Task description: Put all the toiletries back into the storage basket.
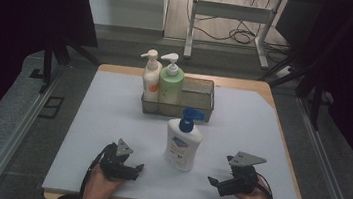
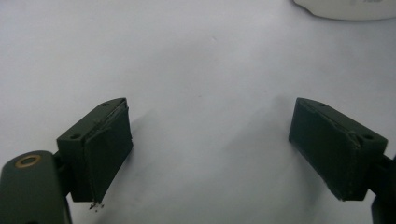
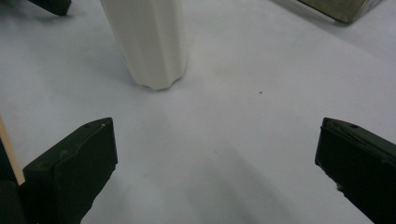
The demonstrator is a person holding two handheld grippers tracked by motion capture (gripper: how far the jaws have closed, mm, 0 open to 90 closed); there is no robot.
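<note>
A white pump bottle with a blue cap (image 1: pixel 183 139) stands upright on the pale mat (image 1: pixel 112 117), in front of a clear bin (image 1: pixel 199 99). In that bin stand a white bottle with an orange label (image 1: pixel 151 76) and a light green bottle (image 1: pixel 170 81). My left gripper (image 1: pixel 140 168) rests low on the mat, left of the white bottle. Its jaws are open in the left gripper view (image 2: pixel 210 154), nothing between them. My right gripper (image 1: pixel 211 180) lies right of the bottle, open (image 3: pixel 215 163) and empty. The bottle's base (image 3: pixel 149 42) shows ahead of it.
The mat covers a wooden table whose edge (image 1: pixel 281 136) shows at the right. Metal rails run along both sides. A white stand (image 1: pixel 229 15) and cables lie on the floor beyond the table. A corner of the bin (image 3: pixel 345 9) shows in the right gripper view.
</note>
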